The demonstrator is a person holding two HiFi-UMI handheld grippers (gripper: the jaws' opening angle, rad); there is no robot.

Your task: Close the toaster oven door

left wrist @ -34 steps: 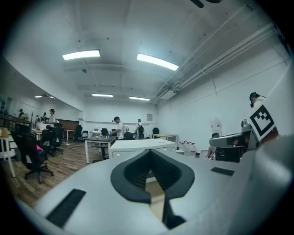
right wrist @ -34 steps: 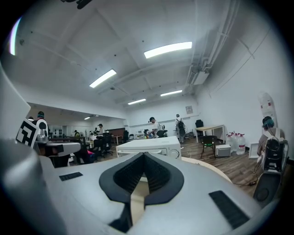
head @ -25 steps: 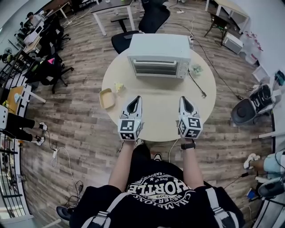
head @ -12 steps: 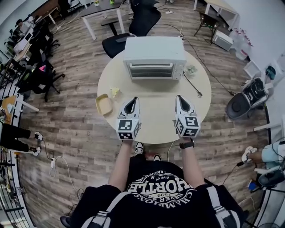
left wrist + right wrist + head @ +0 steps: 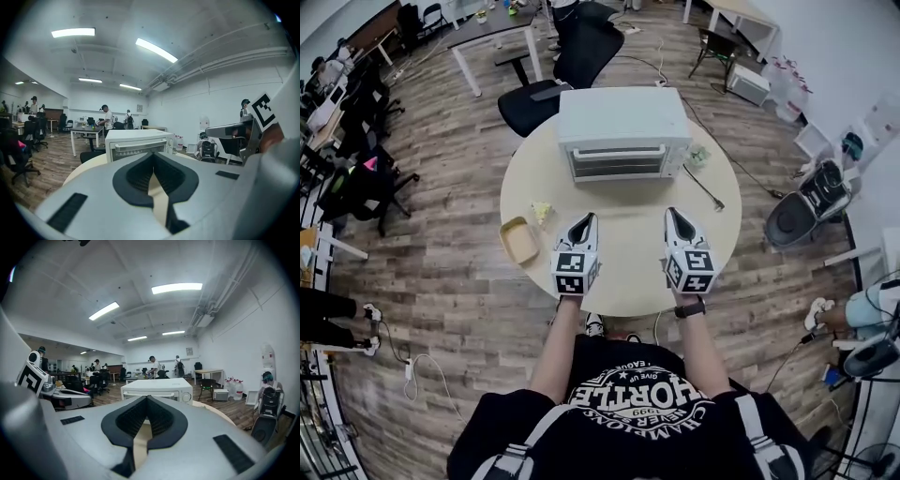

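A white toaster oven [image 5: 623,131] stands at the far side of the round table [image 5: 722,220]. Its glass door [image 5: 623,161] is upright against the front, with the handle bar along its top. My left gripper [image 5: 590,218] and right gripper [image 5: 671,214] hover side by side over the table's near half, both pointing at the oven and well short of it. Each is shut with nothing between the jaws. The left gripper view shows its closed jaws [image 5: 153,158] with the oven [image 5: 136,143] beyond them. In the right gripper view the closed jaws [image 5: 146,400] also face the oven [image 5: 159,389].
A pale yellow tray [image 5: 518,240] lies at the table's left edge, with a small yellow-green scrap [image 5: 541,212] beside it. A crumpled item [image 5: 697,155] and a cable [image 5: 710,190] lie right of the oven. A black office chair [image 5: 546,101] stands behind the table, and people are at distant desks.
The head view has shifted. Both grippers have drifted a little over the table and now sit slightly closer together. Their jaws stay shut, and the oven door looks the same.
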